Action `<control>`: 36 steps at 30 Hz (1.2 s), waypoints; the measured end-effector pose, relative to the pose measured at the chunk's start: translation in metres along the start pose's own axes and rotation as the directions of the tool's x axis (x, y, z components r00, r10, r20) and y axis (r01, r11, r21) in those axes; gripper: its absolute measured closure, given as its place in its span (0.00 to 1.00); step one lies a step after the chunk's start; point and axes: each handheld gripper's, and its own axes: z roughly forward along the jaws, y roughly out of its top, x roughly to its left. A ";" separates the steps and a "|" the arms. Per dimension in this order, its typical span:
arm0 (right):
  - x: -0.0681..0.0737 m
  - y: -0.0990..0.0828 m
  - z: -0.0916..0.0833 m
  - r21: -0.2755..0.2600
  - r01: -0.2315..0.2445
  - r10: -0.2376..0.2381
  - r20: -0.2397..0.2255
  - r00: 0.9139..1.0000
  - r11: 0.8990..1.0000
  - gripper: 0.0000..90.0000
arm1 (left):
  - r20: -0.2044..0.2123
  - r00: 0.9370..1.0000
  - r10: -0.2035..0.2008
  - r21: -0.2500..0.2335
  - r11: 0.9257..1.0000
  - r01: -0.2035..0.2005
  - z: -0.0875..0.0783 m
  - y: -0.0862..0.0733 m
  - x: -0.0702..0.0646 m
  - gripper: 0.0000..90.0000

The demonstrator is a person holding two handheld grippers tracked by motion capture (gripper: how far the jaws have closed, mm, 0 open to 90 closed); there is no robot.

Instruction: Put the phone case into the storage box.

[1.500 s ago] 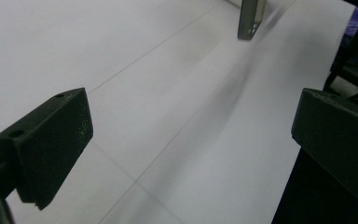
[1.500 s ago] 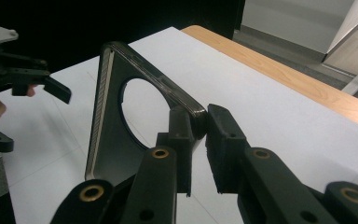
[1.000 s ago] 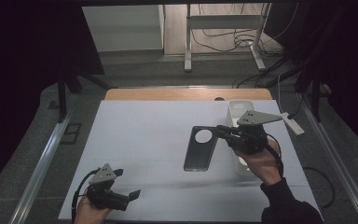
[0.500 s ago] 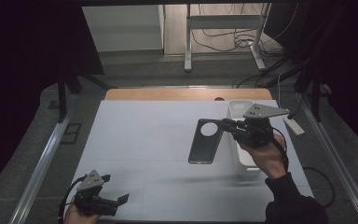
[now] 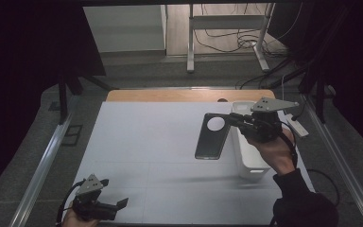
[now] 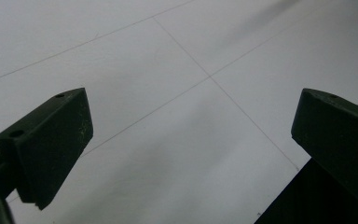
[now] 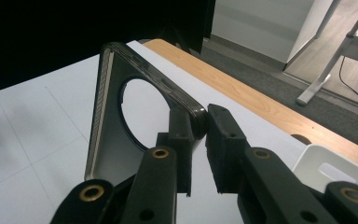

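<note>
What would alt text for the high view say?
A person's right gripper holds a dark phone case by its edge, above a white table beside a white bin. The left gripper sits open near the table's front edge.

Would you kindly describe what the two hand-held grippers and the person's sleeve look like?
Both are black. The left hand-held gripper has blocky, wedge-shaped jaws, a grey three-cornered plate on top and a black cable looping from it. The right hand-held gripper carries the same grey plate; in its own view, brass-coloured pivot rings sit in its black linkage. A dark sleeve covers the right forearm.
</note>
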 end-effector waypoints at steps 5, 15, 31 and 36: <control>-0.004 0.004 -0.002 0.001 0.009 -0.009 0.014 1.000 1.000 0.90 | -0.022 1.000 0.001 0.014 1.000 -0.001 -0.002 0.000 -0.002 0.00; -0.015 0.011 -0.008 0.004 0.014 -0.014 0.047 0.999 1.000 0.90 | -0.015 1.000 -0.007 -0.015 1.000 0.007 -0.004 -0.002 0.001 0.00; -0.047 0.013 -0.014 0.005 0.024 -0.024 0.122 0.992 1.000 0.90 | -0.003 1.000 -0.012 -0.018 1.000 0.012 -0.004 -0.002 0.003 0.00; -0.059 0.014 -0.016 0.005 0.022 -0.023 0.142 0.990 1.000 0.90 | 0.002 1.000 -0.018 -0.019 1.000 0.018 -0.004 -0.003 0.004 0.00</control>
